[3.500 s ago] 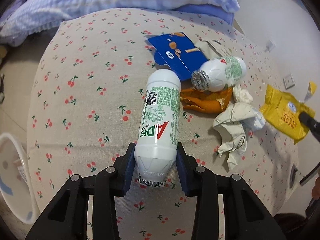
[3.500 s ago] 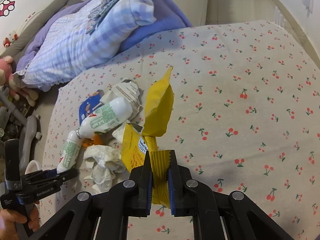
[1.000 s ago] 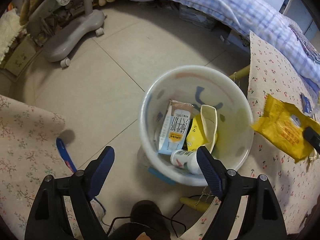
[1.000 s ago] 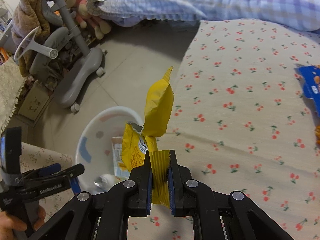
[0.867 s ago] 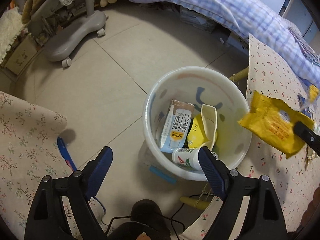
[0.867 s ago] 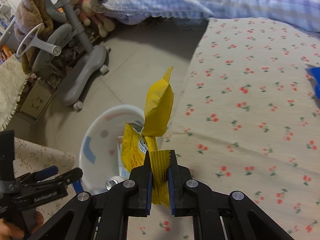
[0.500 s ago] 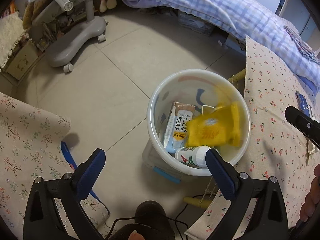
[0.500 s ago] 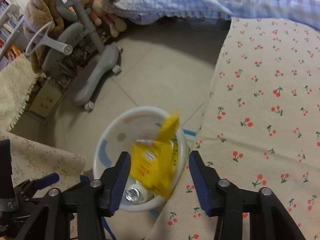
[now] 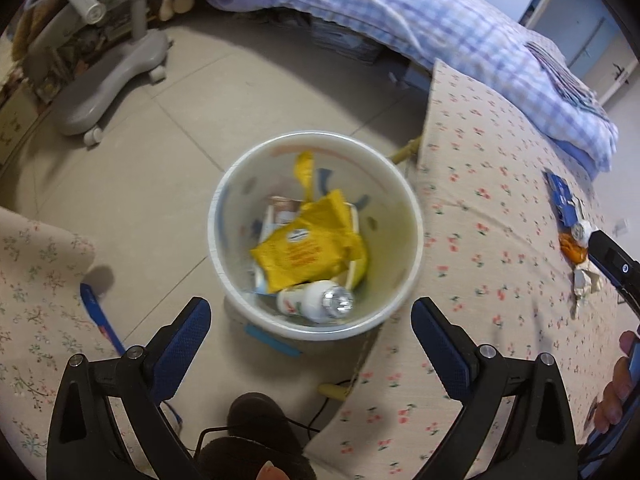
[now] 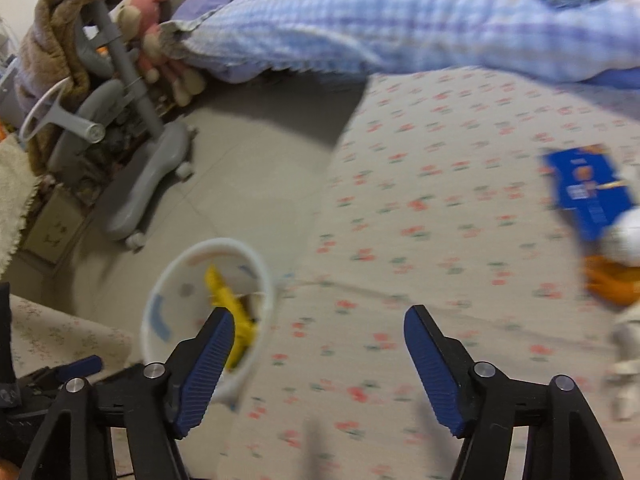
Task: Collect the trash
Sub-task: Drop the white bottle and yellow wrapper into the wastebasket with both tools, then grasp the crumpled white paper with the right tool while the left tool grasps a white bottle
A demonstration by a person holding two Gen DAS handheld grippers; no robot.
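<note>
We look down past our left gripper [image 9: 310,316], its ribbed blue pads [image 9: 182,344] spread wide with nothing between them, into a round white plastic bin [image 9: 224,264] standing on pale floor tiles at the centre of the left wrist view. Inside lies the crinkled yellow wrapper [image 9: 308,248], glossy and folded, with one twisted end standing up toward the far wall of the bin. Just below it rests a small white bottle [image 9: 316,300] with a foil-bright mouth, and a carton is mostly buried under the wrapper — only its edges show.

Our right gripper [image 10: 316,338] has just been opening; its jaws stand well apart and empty over the edge of the cherry-print cloth [image 10: 440,248], a matte beige fabric covering the table. In the lower left of that view the bin is partly cut off by the left pad, with a strip of yellow showing inside.

More trash remains on the cloth at the right edge: a flat blue packet [image 10: 588,192], something orange [image 10: 612,280] and a white rounded thing — all smeared by motion blur, so we cannot tell their exact shapes. A checked blue quilt [image 9: 420,20] fills the upper part, soft and rumpled. At the lower right of the left wrist view, fingers [image 9: 616,384] show only in part.
</note>
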